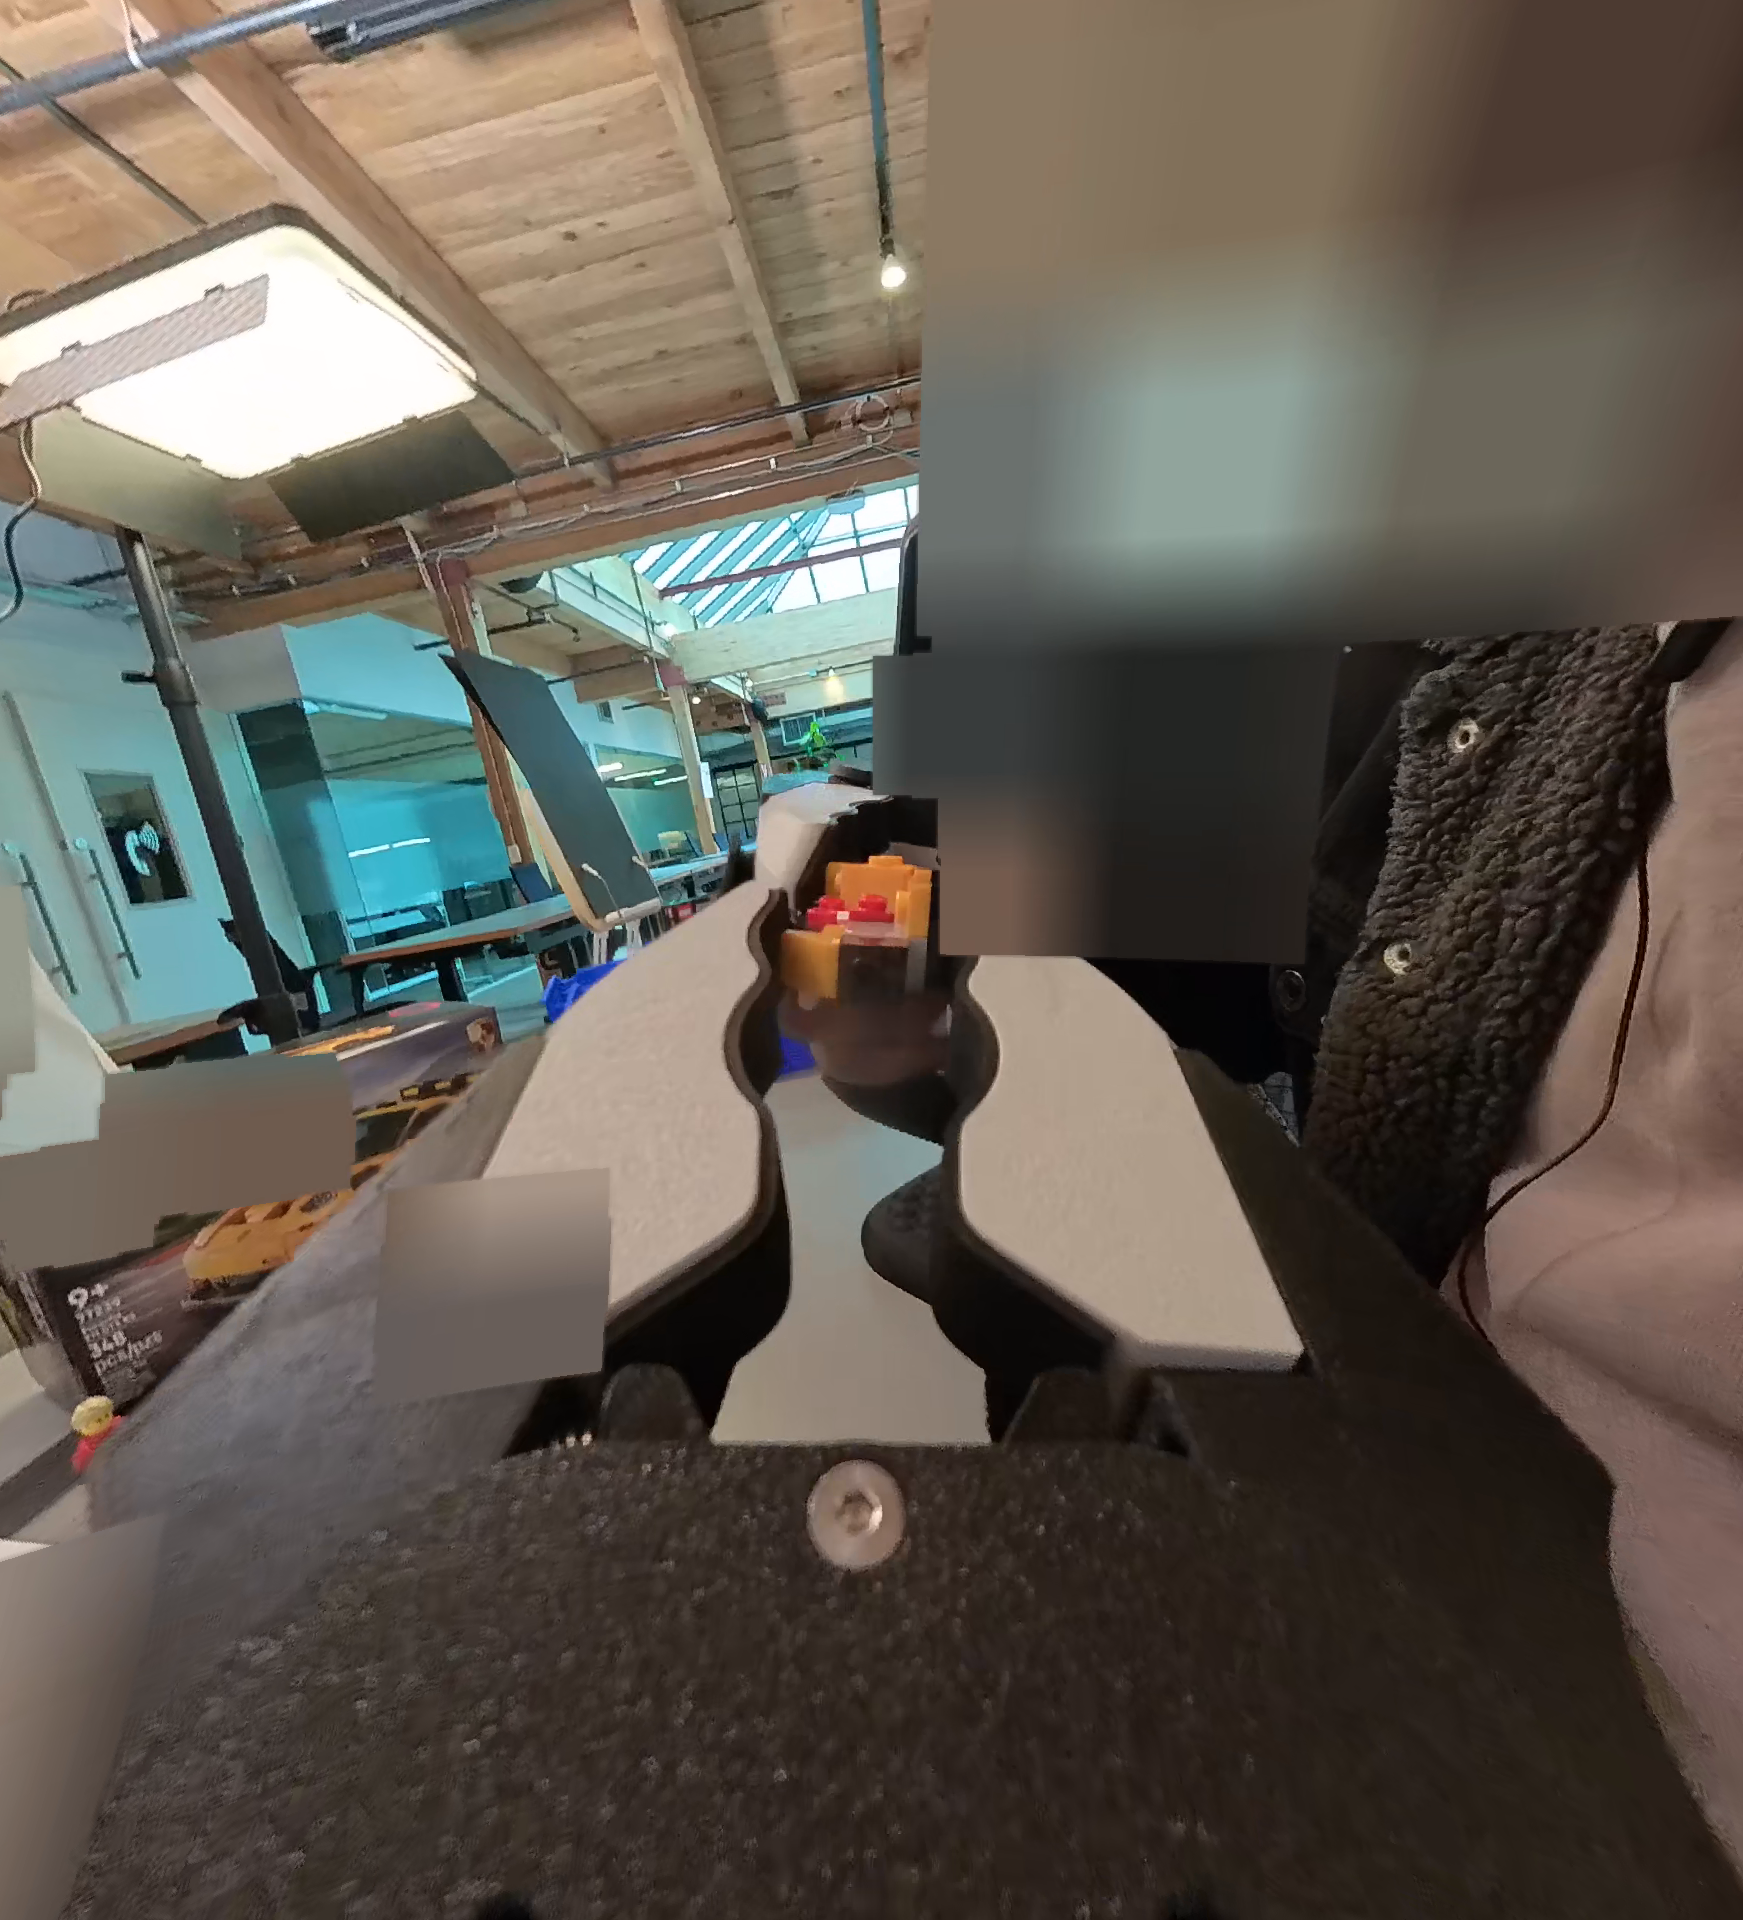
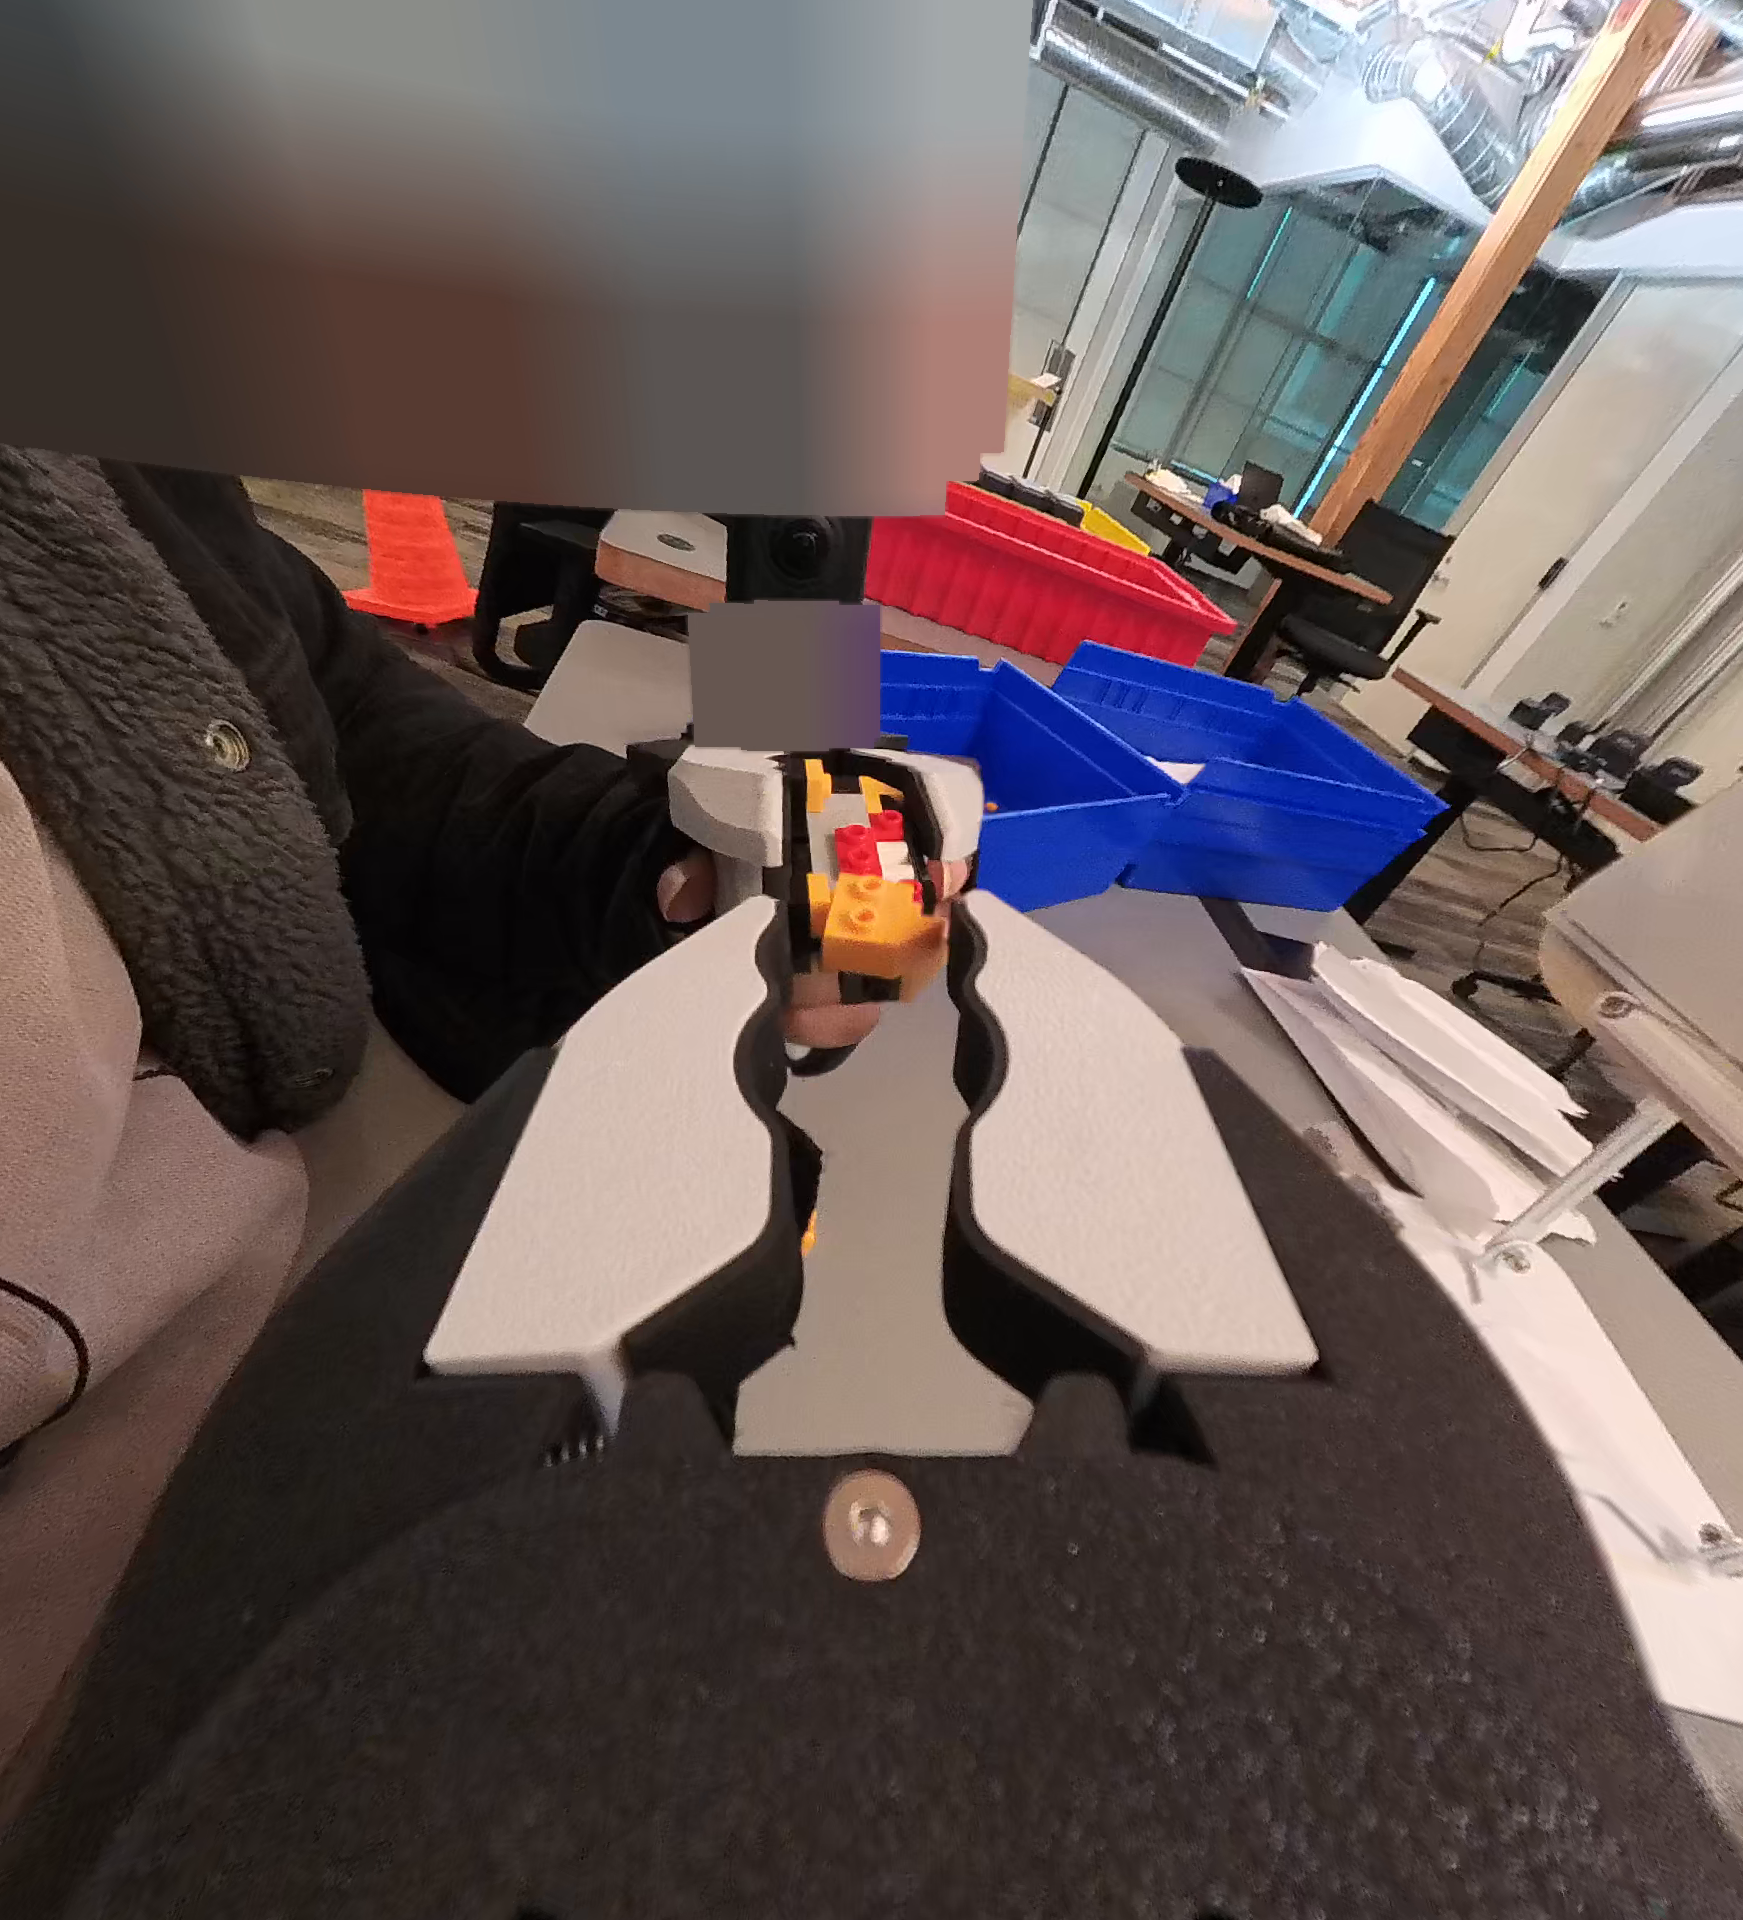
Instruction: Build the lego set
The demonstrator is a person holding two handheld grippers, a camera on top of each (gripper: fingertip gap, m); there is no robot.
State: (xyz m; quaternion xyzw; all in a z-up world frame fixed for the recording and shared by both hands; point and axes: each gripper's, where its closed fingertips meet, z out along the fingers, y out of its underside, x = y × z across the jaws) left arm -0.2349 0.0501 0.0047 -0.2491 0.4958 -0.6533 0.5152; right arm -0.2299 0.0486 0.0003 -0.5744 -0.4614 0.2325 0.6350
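Blue bins (image 2: pixel 1158 790) are sitting at the worktop's (image 2: pixel 1137 956) far edge, contents hard to make out. Both claws, left (image 1: pixel 862 982) and right (image 2: pixel 862 935), are gripping the orange-and-red lego build (image 2: pixel 872 894) from opposite ends, its long axis running between them.

The right tool (image 2: pixel 862 977) and left tool (image 2: pixel 851 831) both clamp the lego assembly (image 2: pixel 872 904) (orange, red, black) above the grey table (image 2: pixel 1106 935).

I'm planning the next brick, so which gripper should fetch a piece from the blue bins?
Probably right. The left gripper clamps the lego assembly on both sides and can steady it; the right gripper only meets its orange end, with the blue bins just beyond.
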